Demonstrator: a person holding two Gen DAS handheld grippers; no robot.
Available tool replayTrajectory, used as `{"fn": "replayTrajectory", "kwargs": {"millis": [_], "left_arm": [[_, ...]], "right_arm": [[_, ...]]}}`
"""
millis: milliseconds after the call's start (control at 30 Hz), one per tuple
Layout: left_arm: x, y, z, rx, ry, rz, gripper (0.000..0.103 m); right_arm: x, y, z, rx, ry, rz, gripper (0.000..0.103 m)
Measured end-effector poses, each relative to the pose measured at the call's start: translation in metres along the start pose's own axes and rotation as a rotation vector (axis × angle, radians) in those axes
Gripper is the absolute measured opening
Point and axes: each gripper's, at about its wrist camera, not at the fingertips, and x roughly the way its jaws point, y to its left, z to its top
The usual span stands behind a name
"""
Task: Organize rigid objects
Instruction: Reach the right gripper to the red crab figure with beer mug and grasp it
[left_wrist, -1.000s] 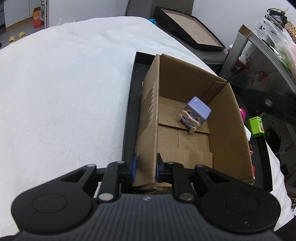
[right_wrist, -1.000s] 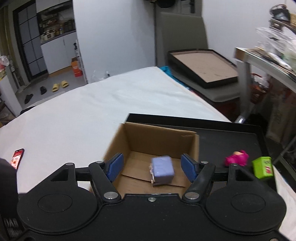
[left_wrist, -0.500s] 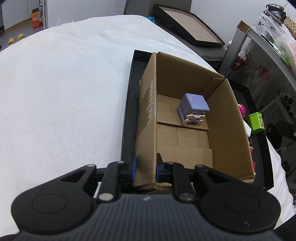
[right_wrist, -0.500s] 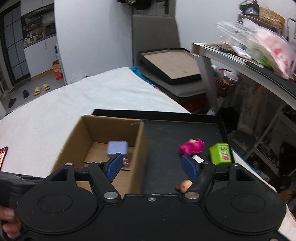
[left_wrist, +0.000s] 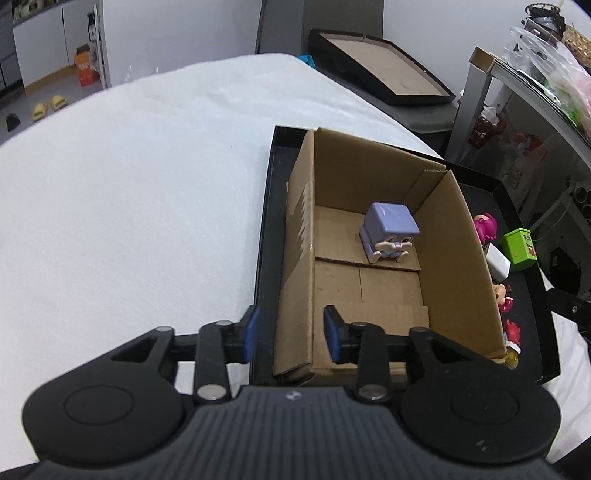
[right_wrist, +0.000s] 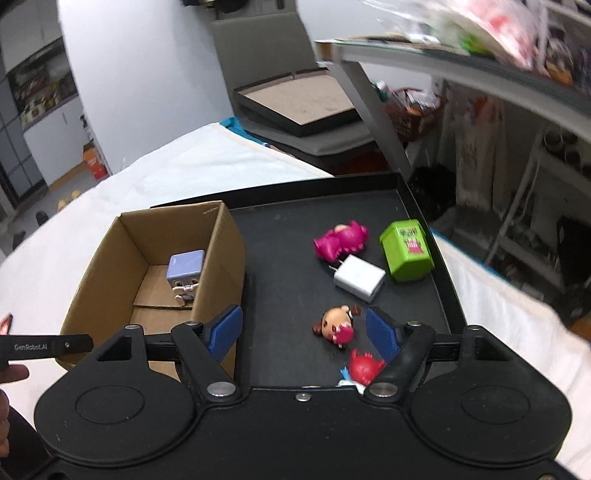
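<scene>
**Tray and box: one figure stowed, five items loose**

The white-covered bed (left_wrist: 129, 206) carries a black tray (right_wrist: 295, 236) along its right-hand edge. The cardboard box (left_wrist: 443, 229) stands open on the tray's left half, its left wall close to the tray's left rim. Inside, toward the far end of the box floor, a lilac cube-headed figure (left_wrist: 390, 230) sits upright, face toward the near end.

On the bare right half of the tray lie five loose items. A green cube toy (right_wrist: 405, 250) sits near the right rim, tilted. A white plug adapter (right_wrist: 359, 277) lies just beside it, its prongs toward a magenta figure (right_wrist: 341, 242) lying on its side further back. Nearer the front edge lies a small doll with a pink body (right_wrist: 335, 325), and a red figure (right_wrist: 364, 367) at the front edge, partly hidden by the tool.

The left gripper (left_wrist: 291, 338) straddles the box's left wall at the near corner; its jaws are opening, and the pads stand clear of the cardboard. The right gripper (right_wrist: 304, 328) hangs over the tray's front edge, jaws spreading and pressing on nothing; the small doll shows between its pads.
</scene>
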Motion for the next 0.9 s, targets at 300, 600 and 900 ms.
{"fn": "replayTrajectory", "kwargs": {"millis": [300, 600, 900], "left_arm": [[-0.004, -0.015, 0.001, 0.030, -0.012, 0.065, 0.049], [-0.002, -0.027, 0.006, 0.071, 0.010, 0.130, 0.051], [0.008, -0.040, 0.015, 0.120, 0.038, 0.198, 0.051]], "right_arm": [[0.018, -0.041, -0.016, 0.141, 0.069, 0.011, 0.072], [0.038, -0.058, -0.029, 0.198, 0.140, 0.030, 0.070], [0.062, -0.060, -0.043, 0.234, 0.202, -0.021, 0.064]]}}
